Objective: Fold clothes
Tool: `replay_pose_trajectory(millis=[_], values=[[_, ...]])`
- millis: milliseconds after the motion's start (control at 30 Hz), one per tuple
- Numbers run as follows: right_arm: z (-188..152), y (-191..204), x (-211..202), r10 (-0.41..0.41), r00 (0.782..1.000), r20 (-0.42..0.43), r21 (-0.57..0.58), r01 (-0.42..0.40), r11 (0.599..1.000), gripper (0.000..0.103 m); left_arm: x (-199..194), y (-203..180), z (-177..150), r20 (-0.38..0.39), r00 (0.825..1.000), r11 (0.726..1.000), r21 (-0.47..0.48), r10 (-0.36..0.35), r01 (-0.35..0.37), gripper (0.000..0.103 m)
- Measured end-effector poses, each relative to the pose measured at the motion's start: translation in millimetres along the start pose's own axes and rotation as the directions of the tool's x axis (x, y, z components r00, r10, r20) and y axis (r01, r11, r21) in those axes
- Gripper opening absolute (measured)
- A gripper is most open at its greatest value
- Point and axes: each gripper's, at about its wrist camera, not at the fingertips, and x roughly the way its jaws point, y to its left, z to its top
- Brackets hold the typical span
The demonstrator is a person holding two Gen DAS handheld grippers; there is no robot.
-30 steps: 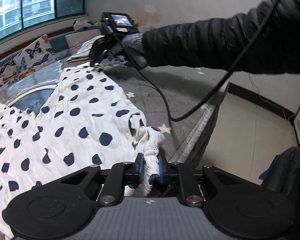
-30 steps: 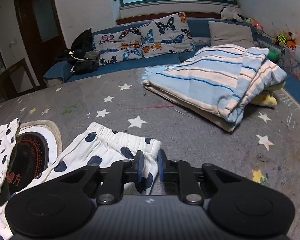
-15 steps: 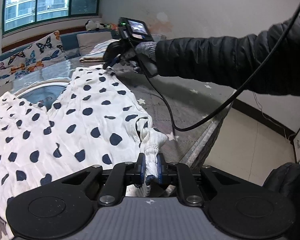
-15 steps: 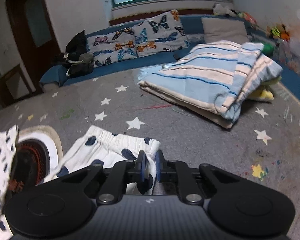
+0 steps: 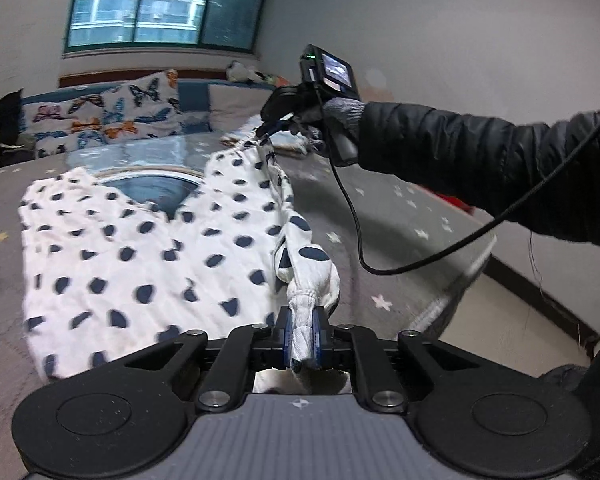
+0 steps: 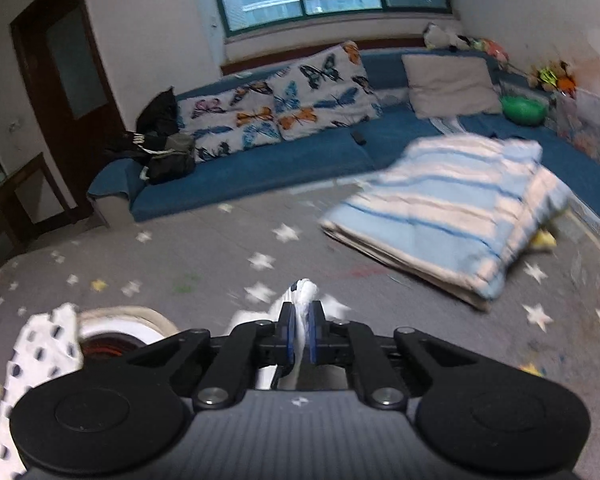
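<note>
Now the left gripper [image 5: 302, 334] pinches a bunched, gathered edge of the white polka-dot garment [image 5: 152, 256] between its blue pads, and the cloth runs forward from it in a raised ridge to the right gripper [image 5: 269, 127], well ahead, which pinches the far end of the same edge. Left of that ridge the garment drapes down and spreads over the grey star-print bed [image 5: 384, 216] — part of it lifted clear. Seen from its own camera, the right gripper [image 6: 300, 340] is pressed together on a thin white fold, with a striped blanket [image 6: 452, 216] ahead to its right.
</note>
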Motion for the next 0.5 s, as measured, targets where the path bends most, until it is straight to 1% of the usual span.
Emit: replay_pose_trajectory(millis=[167,300,500], values=[[21,60,-5,0.045,0.999,0.025,-0.063,-0.043,0.997,0.006,-28,26,-3,0.060,0.997,0.995,-0.090,0.052,-0.047,0.011],[34,113,2,0.091,0.995,0.034,-0.114,-0.086,0.990,0.006,-53,43,-10,0.102,0.990,0.982,-0.169,0.102,-0.084,0.011],[41,202,34,0.160,0.987,0.019,-0.182,-0.154,0.971,0.006,-82,60,-26,0.113,0.977,0.954,-0.261,0.181,-0.147,0.011]])
